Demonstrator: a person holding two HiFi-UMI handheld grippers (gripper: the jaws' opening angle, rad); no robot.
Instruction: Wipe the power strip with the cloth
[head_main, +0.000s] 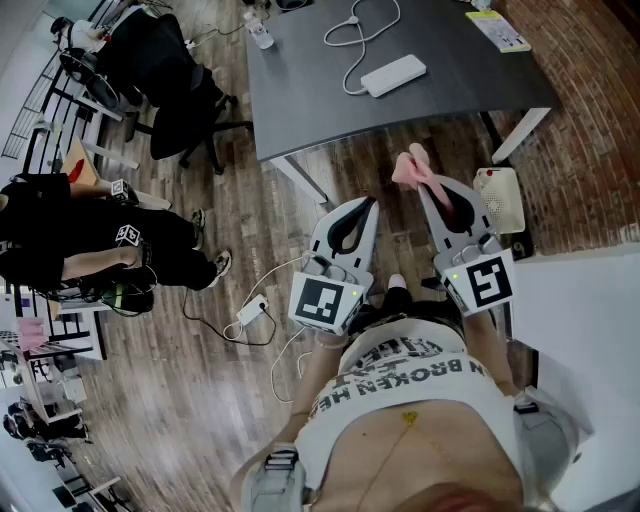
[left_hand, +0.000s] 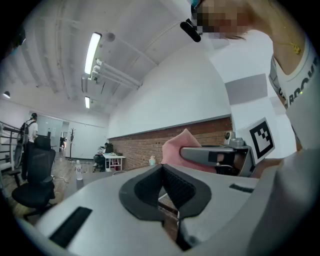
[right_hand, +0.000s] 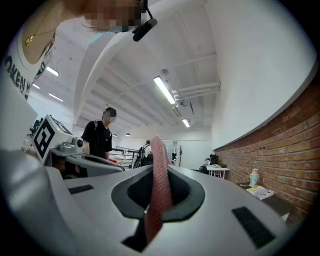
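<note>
— What lies beyond the left hand-held gripper (head_main: 366, 206)?
— A dark grey bench (head_main: 300, 90) on a wood plank floor (head_main: 190, 400). A black office chair (head_main: 185, 100) stands off to the left.
— And the walls?
— A brick wall (right_hand: 285, 145) to the right, with a white wall (left_hand: 165, 95) above it. Tube lights (right_hand: 164, 90) run along the ceiling.

A black chair (head_main: 180, 110) stands left of the desk (head_main: 300, 100); a bottle (head_main: 260, 33) and a yellow leaflet (head_main: 498, 30) sit on it.
</note>
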